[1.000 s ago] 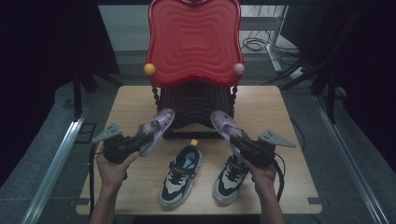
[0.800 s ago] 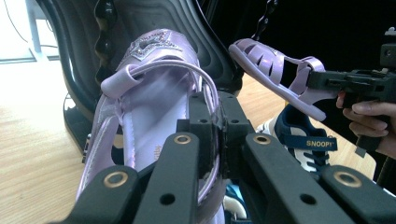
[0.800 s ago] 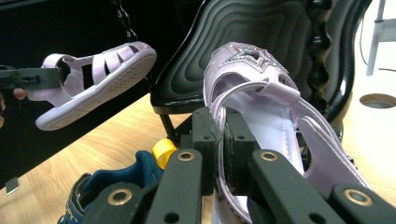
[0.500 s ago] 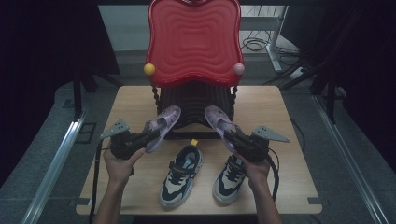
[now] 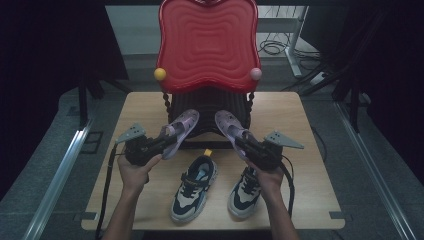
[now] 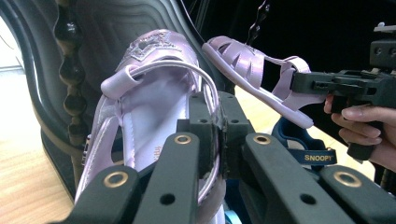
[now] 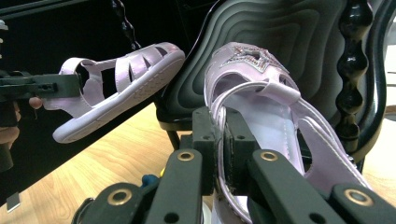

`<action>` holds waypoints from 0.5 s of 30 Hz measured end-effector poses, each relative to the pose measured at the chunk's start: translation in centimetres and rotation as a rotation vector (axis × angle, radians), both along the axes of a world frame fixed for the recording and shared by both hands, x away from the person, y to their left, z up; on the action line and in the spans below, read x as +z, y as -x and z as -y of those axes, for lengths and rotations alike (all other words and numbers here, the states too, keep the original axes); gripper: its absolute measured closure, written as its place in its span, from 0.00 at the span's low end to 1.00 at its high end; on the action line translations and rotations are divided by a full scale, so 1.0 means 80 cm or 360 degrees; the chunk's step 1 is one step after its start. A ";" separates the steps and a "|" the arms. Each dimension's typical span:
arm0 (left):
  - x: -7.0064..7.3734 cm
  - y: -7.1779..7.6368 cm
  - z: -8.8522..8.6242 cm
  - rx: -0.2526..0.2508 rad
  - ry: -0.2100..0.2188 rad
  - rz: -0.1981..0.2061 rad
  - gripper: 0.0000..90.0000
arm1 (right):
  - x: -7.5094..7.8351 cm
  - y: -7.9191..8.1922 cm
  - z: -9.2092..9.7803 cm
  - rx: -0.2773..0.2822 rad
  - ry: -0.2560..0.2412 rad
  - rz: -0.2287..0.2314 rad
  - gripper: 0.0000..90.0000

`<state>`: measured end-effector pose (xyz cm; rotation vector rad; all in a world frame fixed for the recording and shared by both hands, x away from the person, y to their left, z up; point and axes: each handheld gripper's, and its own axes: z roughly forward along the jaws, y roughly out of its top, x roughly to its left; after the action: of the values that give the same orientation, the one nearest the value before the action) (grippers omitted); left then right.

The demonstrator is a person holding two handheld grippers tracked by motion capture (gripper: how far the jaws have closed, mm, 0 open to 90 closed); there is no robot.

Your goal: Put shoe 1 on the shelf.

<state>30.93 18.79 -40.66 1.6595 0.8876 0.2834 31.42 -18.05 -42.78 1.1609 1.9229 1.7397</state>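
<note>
So we have both grippers mid-carry, each holding one lilac sandal up off the table toward the black seat under the red chair back (image 5: 207, 45). The left gripper (image 5: 159, 144) has its jaws pinched tight on the heel strap of the left sandal (image 5: 178, 131); in the left gripper view that strap (image 6: 211, 116) is squeezed between the pads with no gap to speak of. The right gripper (image 5: 248, 145) is the same story, clamped on the heel strap of the right sandal (image 5: 231, 127). Both toes point at the ribbed black seat (image 5: 207, 107), soles clear of it, the two sandals near each other but apart.

We judge this as the transport step, placing not yet done. Next move looks like easing both toes forward over the seat edge, levelling the soles, lowering until they rest, then letting the straps go. Watch the twisted black posts (image 7: 352, 70) at the chair's sides.

The surface is a light wood table (image 5: 305, 125), and a pair of dark sneakers (image 5: 194, 187) sits on its near half, under the hands. The room is dark, with black curtains, a grey floor and cables behind the chair.
</note>
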 end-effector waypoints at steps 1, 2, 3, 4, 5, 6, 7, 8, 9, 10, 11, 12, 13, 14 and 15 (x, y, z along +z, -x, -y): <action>0.000 -0.001 0.001 -0.0006 0.0005 0.0002 0.97 | 0.000 -0.001 -0.001 -0.0001 -0.0003 -0.0002 0.95; 0.000 -0.003 0.003 -0.0014 0.0005 0.0004 0.97 | 0.000 -0.002 -0.002 0.0003 -0.0001 0.0000 0.95; 0.000 -0.004 0.004 -0.0015 -0.0001 0.0003 0.97 | 0.000 -0.003 -0.004 0.0001 -0.0005 -0.0003 0.95; 0.000 -0.006 0.006 -0.0019 -0.0004 0.0000 0.97 | -0.001 -0.004 -0.005 0.0002 -0.0004 -0.0007 0.95; 0.000 -0.006 0.007 -0.0022 -0.0006 0.0001 0.97 | 0.000 -0.005 -0.006 0.0002 -0.0002 -0.0009 0.95; 0.000 -0.007 0.009 -0.0022 -0.0007 0.0001 0.97 | 0.000 -0.005 -0.007 0.0000 -0.0004 -0.0009 0.95; 0.000 -0.008 0.010 -0.0021 -0.0008 0.0001 0.97 | 0.000 -0.006 -0.008 -0.0002 -0.0004 -0.0008 0.95; 0.000 -0.009 0.011 -0.0022 -0.0005 0.0001 0.97 | 0.000 -0.006 -0.009 -0.0004 -0.0007 -0.0005 0.95; 0.000 -0.009 0.011 -0.0022 -0.0002 0.0000 0.97 | 0.000 -0.007 -0.009 -0.0007 -0.0013 0.0000 0.95; 0.000 -0.010 0.012 -0.0020 0.0002 0.0002 0.97 | 0.001 -0.008 -0.010 -0.0008 -0.0016 -0.0003 0.95; 0.000 -0.011 0.012 -0.0016 0.0001 0.0007 0.97 | 0.001 -0.009 -0.010 -0.0012 -0.0016 0.0000 0.95; 0.000 -0.013 0.013 -0.0011 -0.0003 0.0015 0.97 | 0.001 -0.010 -0.011 -0.0013 -0.0018 0.0001 0.95; 0.001 -0.014 0.014 -0.0008 -0.0001 0.0019 0.97 | 0.002 -0.011 -0.011 -0.0017 -0.0022 0.0001 0.95; 0.001 -0.015 0.015 -0.0003 0.0001 0.0025 0.97 | 0.002 -0.012 -0.011 -0.0020 -0.0021 0.0005 0.95; 0.001 -0.016 0.017 -0.0001 0.0010 0.0028 0.97 | 0.002 -0.013 -0.012 -0.0023 -0.0029 0.0000 0.95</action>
<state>32.20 17.47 -40.57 1.6491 0.8742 0.2939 32.43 -17.10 -42.60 1.1781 1.8978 1.7530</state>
